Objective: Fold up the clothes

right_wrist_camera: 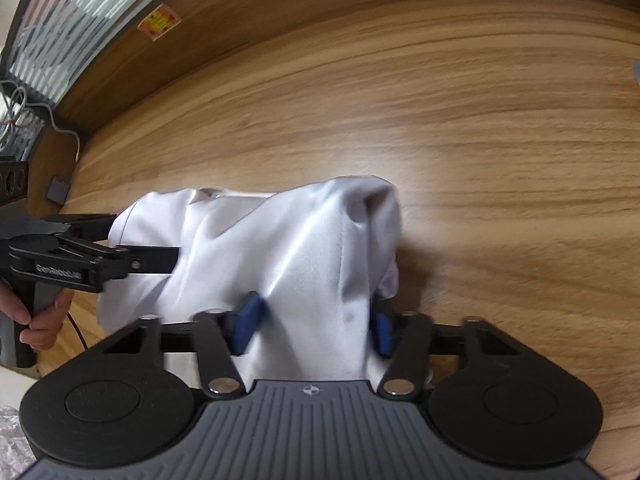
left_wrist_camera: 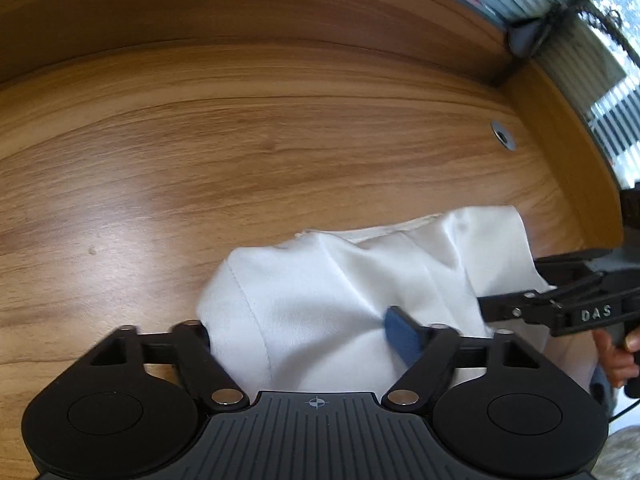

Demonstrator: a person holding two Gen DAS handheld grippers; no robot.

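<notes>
Right hand-held gripper (right_wrist_camera: pixel 316 326): both blue pads (right_wrist_camera: pixel 245 322) press into a fold of the white garment (right_wrist_camera: pixel 296 248), grasping it. Left hand-held gripper (left_wrist_camera: pixel 308 336): one blue pad (left_wrist_camera: pixel 402 336) lies against the same cloth and the opposite finger is hidden behind the fabric (whether this pair is clenched on it cannot be told). The garment sits bunched and creased on the wood-grain surface (right_wrist_camera: pixel 480 128), near its close edge. A hand (right_wrist_camera: pixel 40 320) grips each tool's handle. Beyond: a raised wooden rim, a red-and-yellow sticker (right_wrist_camera: pixel 159 22), window blinds.
</notes>
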